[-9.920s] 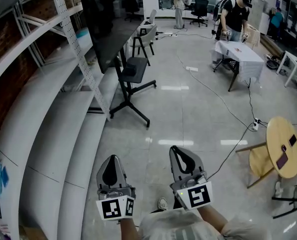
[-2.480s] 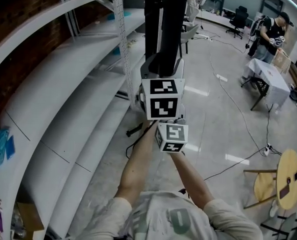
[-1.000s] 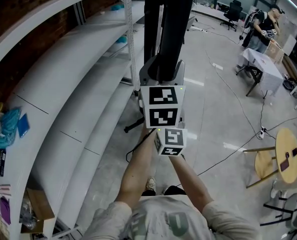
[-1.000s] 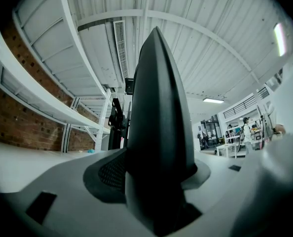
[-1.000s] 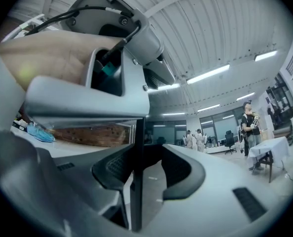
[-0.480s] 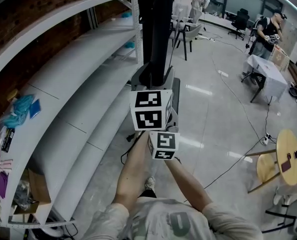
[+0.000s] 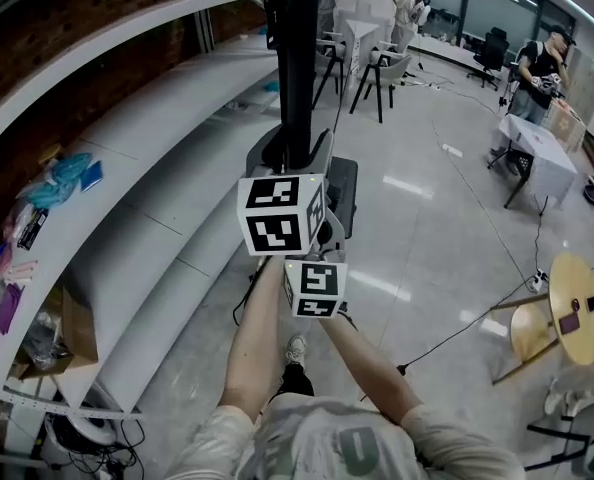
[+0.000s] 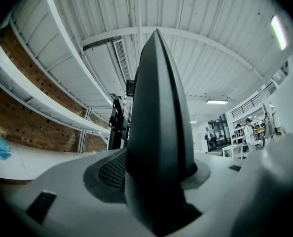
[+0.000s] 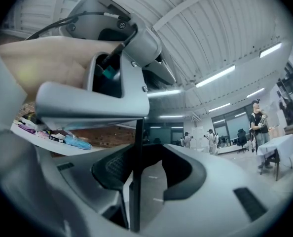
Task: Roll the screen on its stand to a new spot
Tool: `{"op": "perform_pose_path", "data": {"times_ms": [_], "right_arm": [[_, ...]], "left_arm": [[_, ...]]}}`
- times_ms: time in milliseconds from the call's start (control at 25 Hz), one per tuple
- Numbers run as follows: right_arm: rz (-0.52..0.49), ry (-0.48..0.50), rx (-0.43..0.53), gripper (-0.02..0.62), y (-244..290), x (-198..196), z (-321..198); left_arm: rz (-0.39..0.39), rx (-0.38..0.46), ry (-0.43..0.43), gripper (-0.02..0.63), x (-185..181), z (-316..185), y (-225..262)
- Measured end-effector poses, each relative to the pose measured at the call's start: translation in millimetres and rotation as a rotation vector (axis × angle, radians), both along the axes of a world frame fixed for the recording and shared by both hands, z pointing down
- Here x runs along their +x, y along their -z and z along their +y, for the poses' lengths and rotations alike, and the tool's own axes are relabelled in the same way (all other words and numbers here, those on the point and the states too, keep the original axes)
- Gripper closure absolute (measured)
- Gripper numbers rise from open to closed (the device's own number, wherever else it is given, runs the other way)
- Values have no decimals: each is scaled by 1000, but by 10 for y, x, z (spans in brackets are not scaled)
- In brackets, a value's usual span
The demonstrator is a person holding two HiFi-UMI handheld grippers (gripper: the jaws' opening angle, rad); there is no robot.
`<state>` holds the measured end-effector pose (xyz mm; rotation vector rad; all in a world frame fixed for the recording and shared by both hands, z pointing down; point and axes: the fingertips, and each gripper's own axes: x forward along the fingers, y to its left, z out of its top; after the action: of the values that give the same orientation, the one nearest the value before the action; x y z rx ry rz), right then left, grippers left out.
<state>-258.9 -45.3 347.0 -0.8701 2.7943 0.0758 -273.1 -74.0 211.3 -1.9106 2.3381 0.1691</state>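
Note:
The screen stands edge-on to me in the head view, a tall dark bar on its stand, with the stand's dark tray below it. My left gripper is shut on the screen's edge, just above my right gripper. In the left gripper view the dark screen edge fills the gap between the jaws of the left gripper. In the right gripper view a thin dark screen edge runs between the jaws of the right gripper, under the left gripper.
Long white shelving runs close along the left, with blue packets and a cardboard box. Chairs stand ahead. A cable crosses the floor to the right, near a round wooden table. A person stands by a cloth-covered table.
Both grippers and the screen have travelled together along the shelving. More of the shelf's near end and its clutter has come into view at left. The grips look unchanged.

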Motion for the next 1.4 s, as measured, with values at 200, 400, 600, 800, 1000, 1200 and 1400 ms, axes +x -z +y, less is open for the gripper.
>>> {"op": "perform_pose_path", "data": {"times_ms": [200,400,600,800,1000,1200,1400], "right_arm": [[2,30,-8,422,-26,13,499],[21,52,-8,419,-31,57,902],[27,51,-7,419,-50,126,1243],[41,40,-15,419,-35,119,1467],[53,52,-18,419,-60,146,1736],[61,77,-19,419,-50,364,1950],[47,112,-29,419,-2,619,2158]], "left_arm": [[6,6,2,341,41,487,-5],[10,22,3,342,85,888,-2],[7,17,2,342,149,1223,-24],[-1,13,0,342,152,1460,-1],[8,20,15,345,174,1721,-25],[11,14,41,347,380,1941,-24],[5,-4,69,354,625,2147,21]]}}
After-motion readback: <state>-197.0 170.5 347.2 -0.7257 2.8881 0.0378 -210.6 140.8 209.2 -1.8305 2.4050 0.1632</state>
